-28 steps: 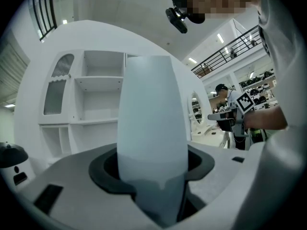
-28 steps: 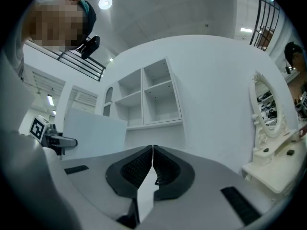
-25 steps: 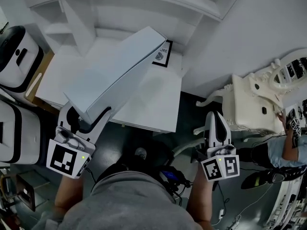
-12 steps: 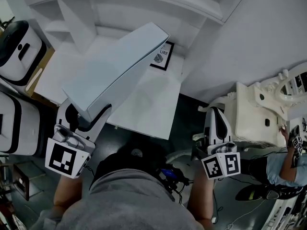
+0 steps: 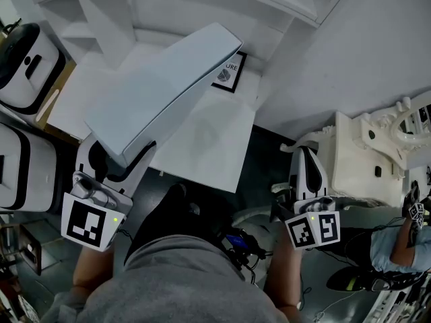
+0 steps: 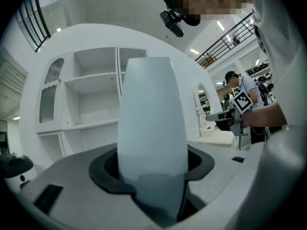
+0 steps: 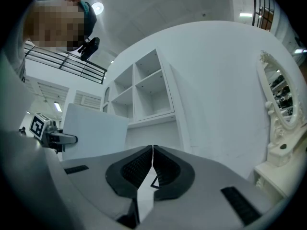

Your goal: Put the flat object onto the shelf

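- The flat object (image 5: 165,93), a pale white panel, is gripped at its near end by the left gripper (image 5: 116,161) at the centre left of the head view. It is stretched from there up to the upper middle of the frame, above the white tabletop (image 5: 215,150).
- In the left gripper view the flat object (image 6: 152,123) is seen edge-on, rising through the centre of the frame. The left gripper (image 6: 152,186) is spread wide, and its jaws are pressed on the panel's two faces.
- The shelf (image 5: 175,2) is spread across the top of the head view, and the panel's far end is held in front of it. None of the shelf boards (image 6: 91,99) is touched by the panel, as far as can be judged.
- The right gripper (image 5: 304,157) is held at the lower right of the head view, well apart from the panel. In its own view the right gripper (image 7: 151,164) is seen with its jaws brought together, and nothing is clamped between them.
- At the left of the right gripper view the flat object (image 7: 93,128) is shown broadside, with the shelf (image 7: 148,90) behind it.
- A framed picture (image 5: 229,74) is stood on the tabletop beside the panel's far end, at the upper middle of the frame.
- White carved furniture (image 5: 363,160) is placed at the right edge of the head view.
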